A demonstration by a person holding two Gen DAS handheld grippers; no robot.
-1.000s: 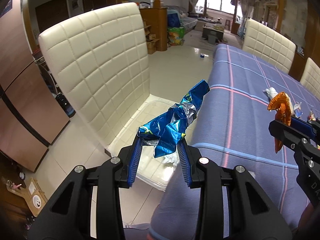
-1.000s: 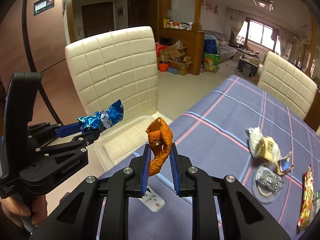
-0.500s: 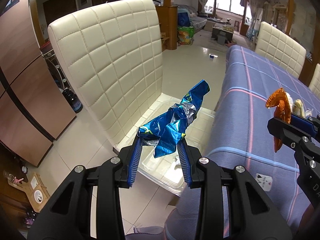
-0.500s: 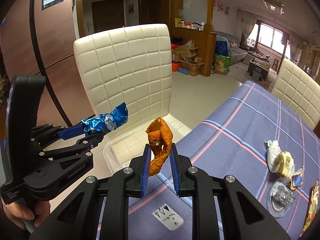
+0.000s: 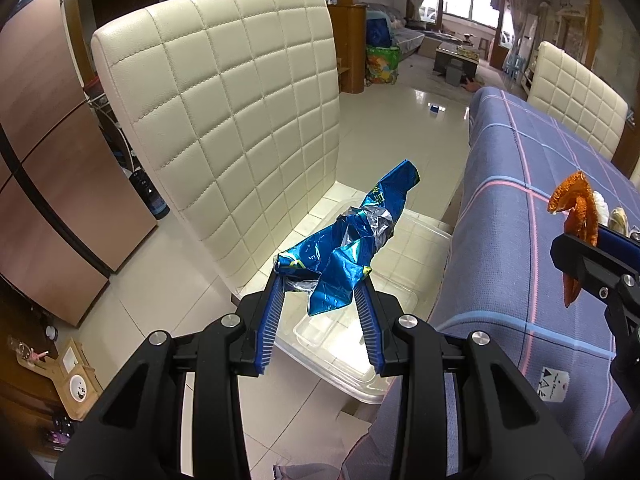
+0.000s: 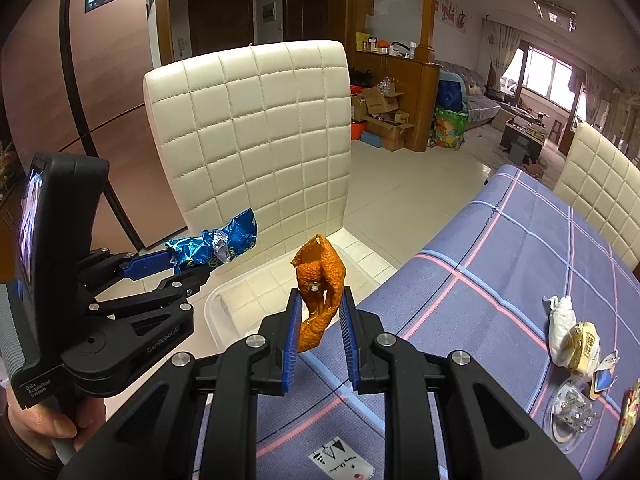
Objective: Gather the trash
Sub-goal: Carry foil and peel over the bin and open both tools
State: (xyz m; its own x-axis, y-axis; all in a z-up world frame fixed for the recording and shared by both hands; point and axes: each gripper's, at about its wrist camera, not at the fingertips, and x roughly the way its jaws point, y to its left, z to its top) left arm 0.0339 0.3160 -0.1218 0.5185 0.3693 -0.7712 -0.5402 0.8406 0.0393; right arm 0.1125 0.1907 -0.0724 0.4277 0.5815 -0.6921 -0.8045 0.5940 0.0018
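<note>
My left gripper (image 5: 320,280) is shut on a crumpled blue foil wrapper (image 5: 352,240), held in the air over a clear plastic bin (image 5: 384,384) that sits on a cream chair's seat. The right wrist view shows the same blue wrapper (image 6: 216,244) at the left gripper's tip, to my left. My right gripper (image 6: 319,300) is shut on a piece of orange peel (image 6: 320,276), above the table's near corner beside the clear bin (image 6: 218,304). In the left wrist view the orange peel (image 5: 576,208) shows at the right edge.
A quilted cream chair (image 5: 224,120) stands against the table with the blue plaid cloth (image 6: 500,260). More trash lies on the cloth at right: a white wad (image 6: 562,320), a yellow packet (image 6: 586,344), a clear lid (image 6: 572,416). A second cream chair (image 6: 600,184) is beyond. A hand (image 6: 44,428) holds the left gripper's handle.
Both grippers have moved left, off the table toward the chair and the clear bin, each keeping its piece of trash. The bin and chair now appear closer and more central.
</note>
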